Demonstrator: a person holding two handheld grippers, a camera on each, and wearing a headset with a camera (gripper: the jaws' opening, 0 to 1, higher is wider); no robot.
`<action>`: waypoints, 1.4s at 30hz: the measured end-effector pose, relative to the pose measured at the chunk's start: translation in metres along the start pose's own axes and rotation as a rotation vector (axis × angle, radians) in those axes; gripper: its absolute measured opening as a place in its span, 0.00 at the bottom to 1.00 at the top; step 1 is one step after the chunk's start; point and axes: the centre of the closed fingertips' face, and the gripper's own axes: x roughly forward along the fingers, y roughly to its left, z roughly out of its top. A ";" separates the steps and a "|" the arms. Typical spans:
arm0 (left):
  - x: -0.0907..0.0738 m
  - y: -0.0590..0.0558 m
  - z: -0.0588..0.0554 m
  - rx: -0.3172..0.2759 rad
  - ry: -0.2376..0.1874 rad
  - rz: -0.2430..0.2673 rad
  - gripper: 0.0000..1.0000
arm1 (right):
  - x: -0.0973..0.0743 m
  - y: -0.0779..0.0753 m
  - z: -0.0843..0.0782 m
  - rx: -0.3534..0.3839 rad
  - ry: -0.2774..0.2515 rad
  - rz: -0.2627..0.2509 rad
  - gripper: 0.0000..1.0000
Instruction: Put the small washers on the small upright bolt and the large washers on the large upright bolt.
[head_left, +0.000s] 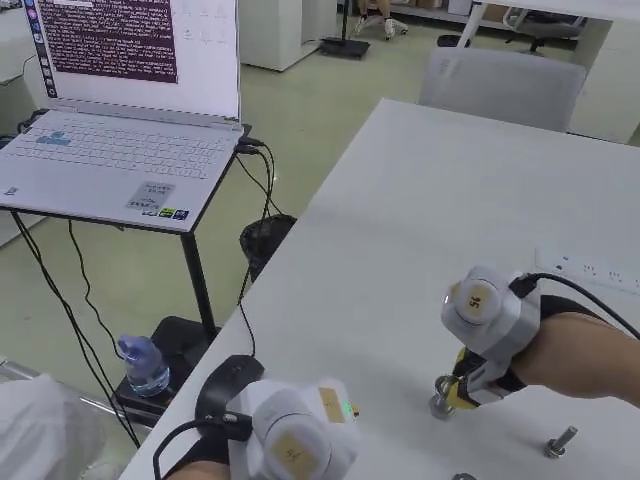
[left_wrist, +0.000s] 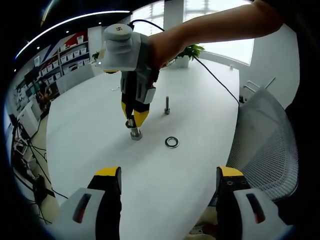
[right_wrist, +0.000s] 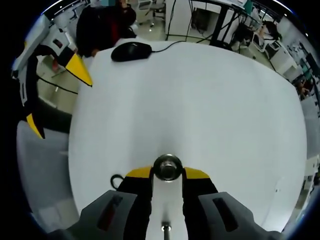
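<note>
Right claw (right_wrist: 168, 173): drawn narrow, its yellow tips pinching a round silver metal piece (right_wrist: 167, 166); I cannot tell whether this is a washer or the bolt's end.
Held piece: at the top of the large upright steel bolt (left_wrist: 135, 133), which stands on the white table (left_wrist: 165, 200).
Left claw (left_wrist: 169, 172): jaws spread wide, low over the table, facing the right one.
Loose washer: silver steel ring (left_wrist: 172, 142) lying flat, near the large bolt.
Small bolt: slim upright steel bolt (left_wrist: 167, 105), beyond the ring.
Further out: black computer mouse (right_wrist: 131, 51) near the table edge; open white laptop (head_left: 120, 150) on a side stand.
</note>
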 end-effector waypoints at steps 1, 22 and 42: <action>0.000 0.000 -0.001 -0.004 0.001 0.000 0.77 | 0.002 0.000 -0.001 0.000 0.003 0.002 0.22; 0.001 -0.002 -0.004 -0.014 0.005 -0.009 0.75 | 0.025 0.002 -0.008 0.014 0.040 0.013 0.23; 0.002 -0.004 -0.006 -0.021 0.010 -0.014 0.73 | 0.030 0.003 -0.010 0.026 0.049 0.016 0.24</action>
